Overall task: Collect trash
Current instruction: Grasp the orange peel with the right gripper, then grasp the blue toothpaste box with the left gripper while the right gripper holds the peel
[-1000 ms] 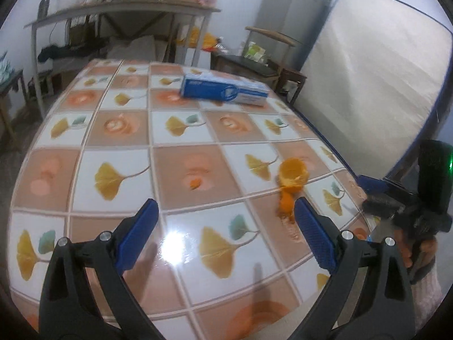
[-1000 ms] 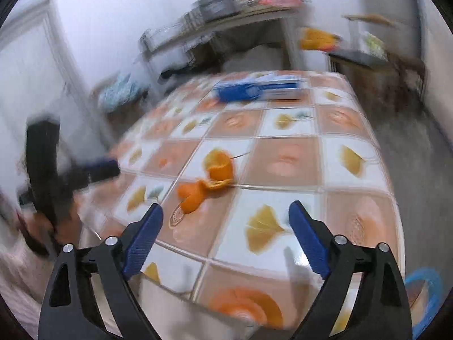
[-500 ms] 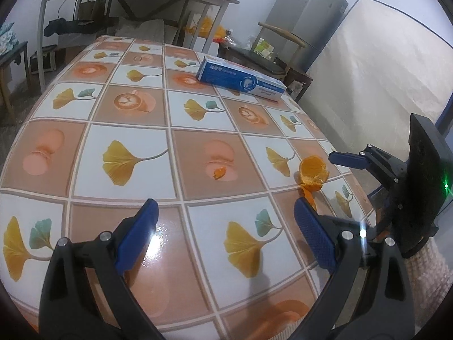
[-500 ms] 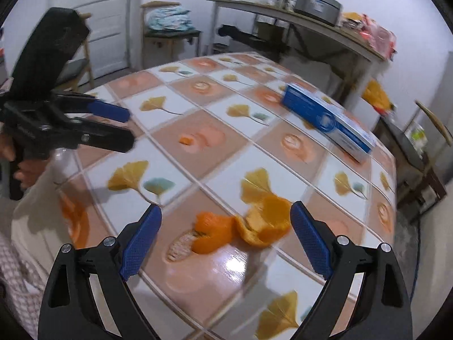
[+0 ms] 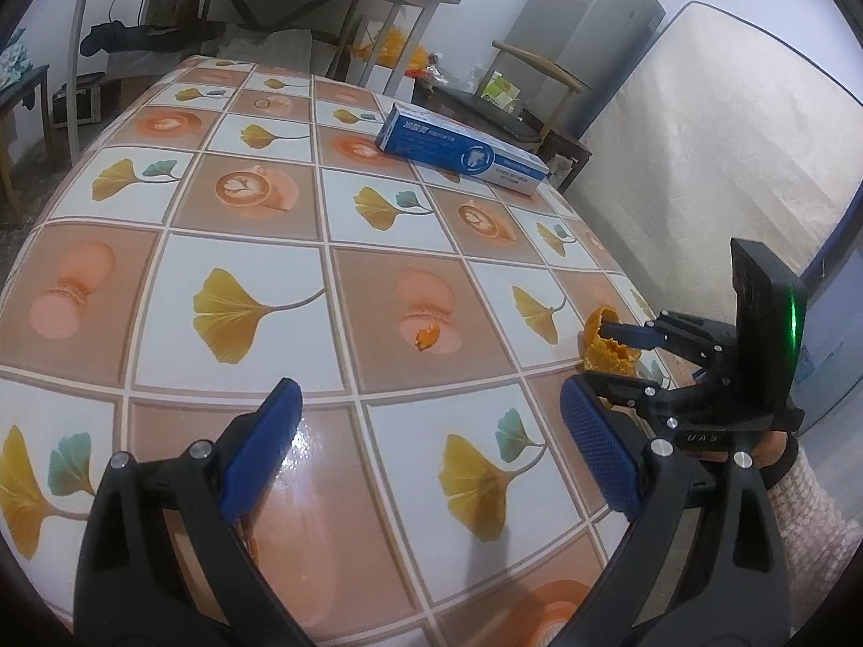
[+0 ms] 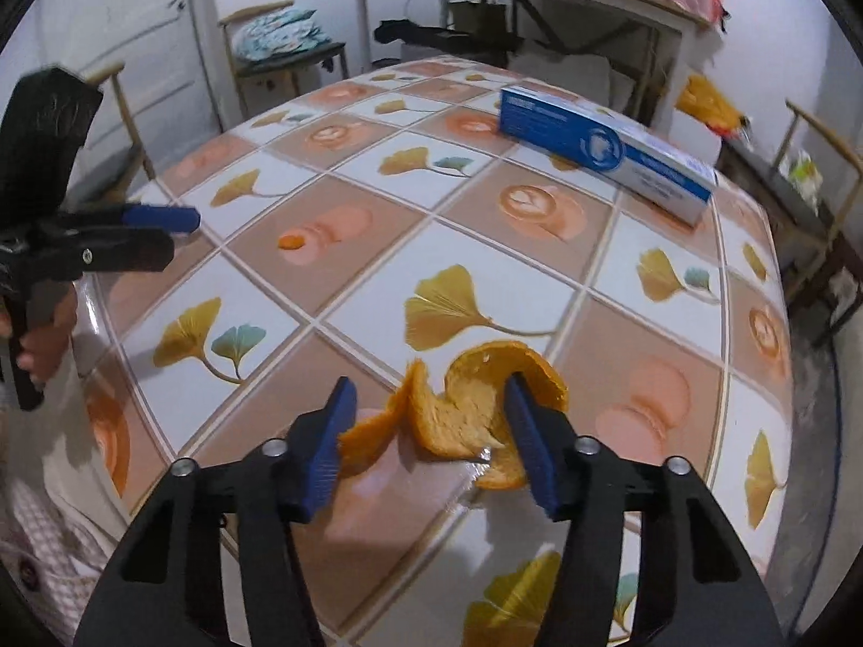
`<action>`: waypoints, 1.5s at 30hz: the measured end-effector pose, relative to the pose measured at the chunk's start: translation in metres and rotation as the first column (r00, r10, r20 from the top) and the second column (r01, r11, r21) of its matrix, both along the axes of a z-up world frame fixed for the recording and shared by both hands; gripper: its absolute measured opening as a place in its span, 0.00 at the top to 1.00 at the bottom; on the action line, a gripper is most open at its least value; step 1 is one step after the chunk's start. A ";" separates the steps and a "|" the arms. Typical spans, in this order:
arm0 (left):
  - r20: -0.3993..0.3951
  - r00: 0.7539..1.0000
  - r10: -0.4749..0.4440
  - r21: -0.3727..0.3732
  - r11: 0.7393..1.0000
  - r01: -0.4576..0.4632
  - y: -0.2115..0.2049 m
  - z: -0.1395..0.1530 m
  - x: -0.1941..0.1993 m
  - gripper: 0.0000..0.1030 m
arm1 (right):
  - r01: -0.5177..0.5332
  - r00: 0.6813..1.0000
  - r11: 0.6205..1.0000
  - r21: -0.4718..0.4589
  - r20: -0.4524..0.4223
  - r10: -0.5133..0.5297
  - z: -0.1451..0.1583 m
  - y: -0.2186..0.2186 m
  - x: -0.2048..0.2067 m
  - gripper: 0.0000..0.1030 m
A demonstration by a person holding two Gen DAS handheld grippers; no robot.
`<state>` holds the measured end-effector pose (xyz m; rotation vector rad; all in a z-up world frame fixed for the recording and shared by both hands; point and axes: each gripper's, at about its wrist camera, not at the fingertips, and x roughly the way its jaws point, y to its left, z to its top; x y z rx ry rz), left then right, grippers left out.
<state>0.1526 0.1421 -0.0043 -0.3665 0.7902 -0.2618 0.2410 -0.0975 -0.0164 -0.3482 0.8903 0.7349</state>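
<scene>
The right gripper (image 6: 429,431) has come right down over the big orange peel (image 6: 464,410), which lies near the table's (image 6: 539,248) edge at about six o'clock in its own view; the jaws stand partly open on either side of the curled peel, the right pad already against its inner wall and the left pad just beside the flat strip, so nothing is pinched yet. I'd say this is the grasp step of picking up the first bit of trash, and the next move calls for squeezing the jaws together on the peel's upright curl, then lifting without dragging the loose tail off the edge. Half a second ago those jaws were spread much wider and the peel sat farther ahead of them; now they have narrowed and closed in around it. The left gripper (image 5: 431,447) hangs wide and empty over the table, with the right gripper (image 5: 625,345) and its peel (image 5: 609,348) at about three o'clock. A small orange scrap (image 5: 426,337) lies alone just ahead of it, well apart from the big peel, and looks like the left hand's likely target. The blue toothpaste box (image 5: 464,153) rests at the far side, around one o'clock.
</scene>
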 end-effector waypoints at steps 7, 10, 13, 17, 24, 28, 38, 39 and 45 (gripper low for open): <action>-0.009 1.000 -0.005 0.002 1.000 0.005 -0.004 0.000 0.004 0.10 | 0.100 0.995 0.994 0.043 -0.017 -0.099 -0.001 -0.009 0.006 0.71; -0.005 1.000 -0.006 0.017 1.000 0.006 -0.007 0.004 0.003 0.10 | 0.146 0.989 0.989 0.033 -0.003 -0.146 -0.001 -0.006 0.004 0.77; 0.002 1.000 -0.007 0.036 0.999 0.007 -0.009 0.010 0.003 0.10 | 0.173 0.985 0.983 0.058 -0.024 -0.172 -0.001 -0.007 0.005 0.89; 0.024 0.999 -0.027 0.088 0.996 0.025 -0.009 0.026 0.006 0.10 | 0.197 0.980 0.978 0.073 -0.030 -0.196 -0.001 -0.009 0.004 0.89; 0.214 0.960 -0.183 0.325 0.940 0.107 -0.023 0.079 0.043 0.10 | 0.229 0.972 0.958 0.174 -0.089 -0.216 0.000 -0.024 0.009 0.91; 0.258 0.917 -0.303 0.404 0.896 0.183 -0.035 0.087 0.095 0.10 | 0.240 0.968 0.941 0.237 -0.134 -0.213 -0.002 -0.033 0.013 0.91; 0.072 0.784 -0.616 0.579 0.666 0.470 -0.088 0.055 0.231 0.09 | 0.244 0.961 0.916 0.320 -0.206 -0.184 -0.001 -0.048 0.026 0.92; 0.048 0.781 -0.623 0.573 0.657 0.489 -0.091 0.051 0.243 0.09 | 0.243 0.961 0.914 0.324 -0.210 -0.181 -0.002 -0.049 0.027 0.92; -0.049 0.757 -0.652 0.595 0.590 0.546 -0.108 0.027 0.292 0.09 | 0.249 0.957 0.901 0.356 -0.232 -0.173 -0.004 -0.054 0.030 0.92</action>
